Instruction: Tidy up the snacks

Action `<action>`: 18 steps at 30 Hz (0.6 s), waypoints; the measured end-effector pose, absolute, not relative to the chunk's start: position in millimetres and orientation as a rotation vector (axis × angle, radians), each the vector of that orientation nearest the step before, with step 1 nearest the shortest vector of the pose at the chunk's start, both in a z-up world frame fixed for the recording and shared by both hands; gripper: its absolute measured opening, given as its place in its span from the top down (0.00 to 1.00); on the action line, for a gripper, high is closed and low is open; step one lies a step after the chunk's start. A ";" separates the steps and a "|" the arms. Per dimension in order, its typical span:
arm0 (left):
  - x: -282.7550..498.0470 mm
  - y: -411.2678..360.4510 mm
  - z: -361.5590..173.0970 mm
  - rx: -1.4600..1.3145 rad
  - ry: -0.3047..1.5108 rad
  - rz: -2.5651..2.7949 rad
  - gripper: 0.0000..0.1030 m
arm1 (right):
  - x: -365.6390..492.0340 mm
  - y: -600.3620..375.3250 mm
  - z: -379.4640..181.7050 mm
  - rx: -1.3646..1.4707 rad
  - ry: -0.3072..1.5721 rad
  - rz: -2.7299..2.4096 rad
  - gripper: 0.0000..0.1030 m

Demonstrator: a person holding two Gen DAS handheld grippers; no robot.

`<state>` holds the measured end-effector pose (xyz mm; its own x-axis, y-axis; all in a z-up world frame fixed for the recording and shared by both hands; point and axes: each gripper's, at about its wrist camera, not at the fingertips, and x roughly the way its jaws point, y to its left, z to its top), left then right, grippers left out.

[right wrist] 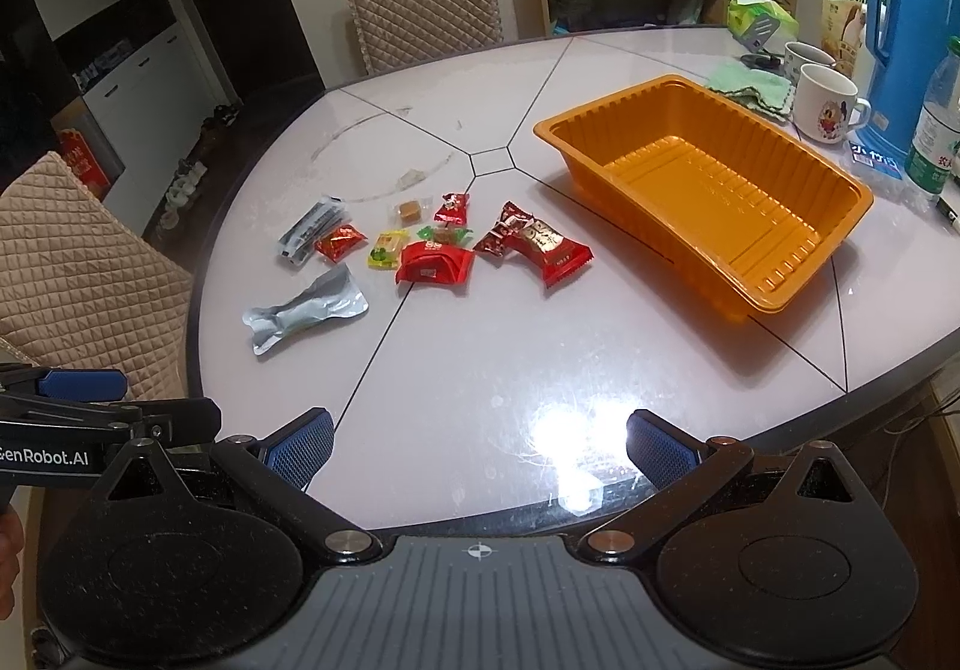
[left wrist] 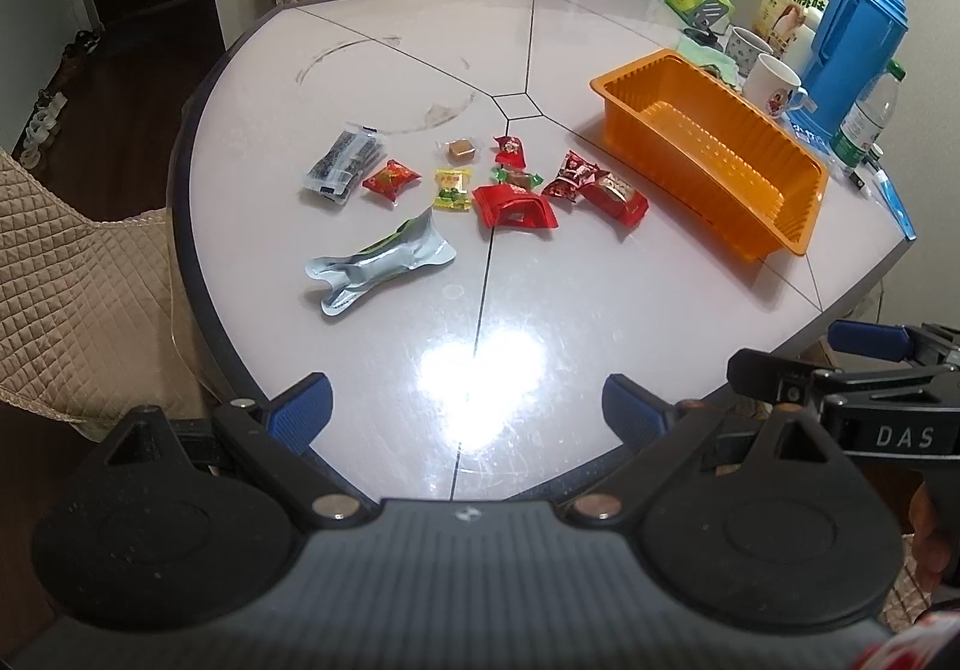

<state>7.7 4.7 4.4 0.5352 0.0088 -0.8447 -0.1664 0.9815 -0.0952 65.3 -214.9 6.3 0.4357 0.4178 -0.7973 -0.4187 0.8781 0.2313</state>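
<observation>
Scattered on the desk (right wrist: 540, 370), left of the orange tray (right wrist: 774, 298) and apart from it: red candy wrappers (right wrist: 543, 244), a folded red packet (right wrist: 433, 263), a yellow sweet (right wrist: 387, 249), a dark sachet (right wrist: 309, 229), a crumpled silver pouch (right wrist: 306, 310). Tray empty, rim clear on the near side. Left hand-held gripper (left wrist: 465, 406) released, holding nothing, poised over the near desk edge. Right hand-held gripper (right wrist: 480, 445) likewise spread wide and empty. Probably best begun with the red wrappers nearest the tray: approach low, pinch across a twisted end, lift clear of neighbours, release well inside the walls. Small brown sweet (right wrist: 410, 210) perhaps unwrapped; hard to tell.
</observation>
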 end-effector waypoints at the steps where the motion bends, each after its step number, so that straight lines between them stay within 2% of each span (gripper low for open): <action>1: 7.9 4.5 4.4 -0.172 1.001 0.106 0.07 | 65.7 -214.9 6.4 -0.001 0.991 0.522 0.00; 18: 10.1 5.3 7.1 -0.178 0.997 0.121 0.07 | 70.4 -209.4 5.0 -0.005 0.984 0.537 0.00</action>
